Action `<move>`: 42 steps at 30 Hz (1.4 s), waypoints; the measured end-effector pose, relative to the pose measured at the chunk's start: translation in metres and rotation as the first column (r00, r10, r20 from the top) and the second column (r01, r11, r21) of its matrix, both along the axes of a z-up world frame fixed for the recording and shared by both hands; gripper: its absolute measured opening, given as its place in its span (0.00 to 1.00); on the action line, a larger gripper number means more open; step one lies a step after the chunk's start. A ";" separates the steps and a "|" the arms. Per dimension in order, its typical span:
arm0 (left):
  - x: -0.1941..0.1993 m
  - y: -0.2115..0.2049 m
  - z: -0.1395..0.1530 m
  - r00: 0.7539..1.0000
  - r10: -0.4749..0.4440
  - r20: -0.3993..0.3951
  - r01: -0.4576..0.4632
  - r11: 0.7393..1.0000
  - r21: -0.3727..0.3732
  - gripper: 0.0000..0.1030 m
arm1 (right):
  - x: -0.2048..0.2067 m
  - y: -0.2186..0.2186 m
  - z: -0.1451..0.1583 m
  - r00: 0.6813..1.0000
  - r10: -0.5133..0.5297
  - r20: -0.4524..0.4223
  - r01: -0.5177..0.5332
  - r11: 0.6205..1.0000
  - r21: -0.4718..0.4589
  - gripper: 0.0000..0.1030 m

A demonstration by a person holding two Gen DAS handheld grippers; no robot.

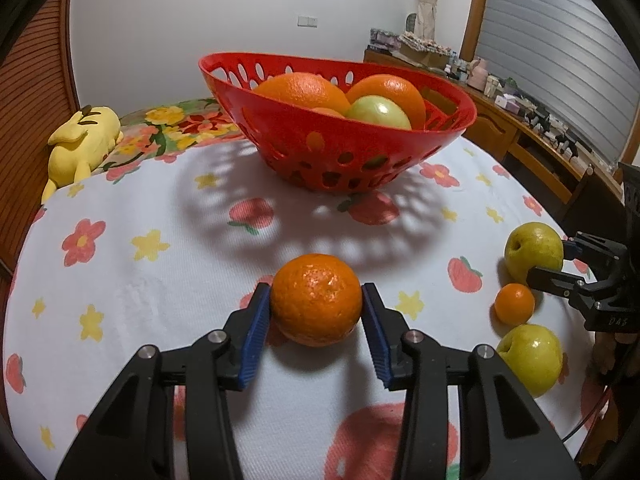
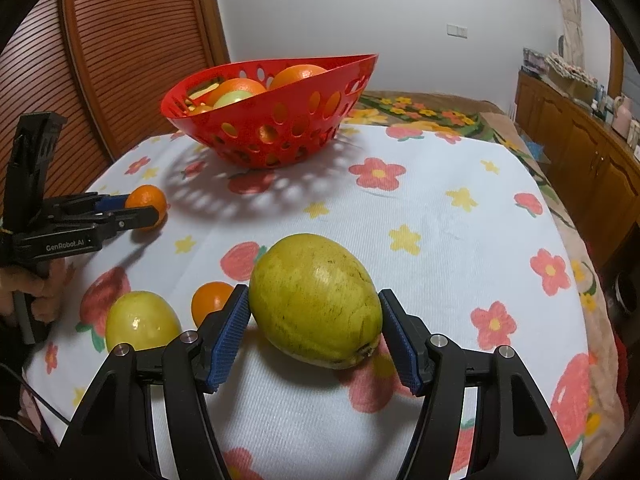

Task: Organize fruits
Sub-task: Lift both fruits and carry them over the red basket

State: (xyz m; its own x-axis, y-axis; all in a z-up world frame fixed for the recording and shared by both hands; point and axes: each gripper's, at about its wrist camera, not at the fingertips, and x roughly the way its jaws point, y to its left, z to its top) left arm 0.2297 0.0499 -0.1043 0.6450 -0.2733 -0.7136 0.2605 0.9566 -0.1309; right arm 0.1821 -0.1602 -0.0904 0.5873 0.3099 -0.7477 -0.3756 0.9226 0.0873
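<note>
In the left wrist view, the left hand-held gripper (image 1: 316,312) was clamped on an orange (image 1: 316,305) that still sat on the flowered tabletop (image 1: 160,288), its blue pads pressed against both sides. The red basket (image 1: 336,136), already holding oranges and a green fruit, stood beyond it, well apart. In the right wrist view, the right hand-held gripper (image 2: 314,334) held its pads against a large yellow-green fruit (image 2: 316,300), also resting on the cloth, with a small orange (image 2: 212,300) and another yellow-green fruit (image 2: 142,320) just to its left. Both grasps looked set; lifting and carrying toward the basket would likely come next.
</note>
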 end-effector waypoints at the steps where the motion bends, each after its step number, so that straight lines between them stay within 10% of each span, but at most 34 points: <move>1: -0.001 -0.001 0.001 1.000 0.000 0.004 0.000 1.000 0.004 0.42 | 0.000 0.000 0.001 1.000 0.001 0.002 -0.001 1.000 -0.002 0.64; 42: 0.006 -0.015 0.098 0.982 -0.014 0.187 0.023 0.999 -0.048 0.43 | 0.018 0.020 0.104 0.974 0.107 0.198 -0.105 0.994 -0.018 0.63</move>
State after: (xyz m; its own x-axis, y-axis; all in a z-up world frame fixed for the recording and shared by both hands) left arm 0.2354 0.0351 -0.0065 0.7597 -0.3189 -0.5667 0.3027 0.9448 -0.1258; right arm 0.1999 -0.1406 0.0137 0.6881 0.3732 -0.6223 -0.4807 0.8769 -0.0056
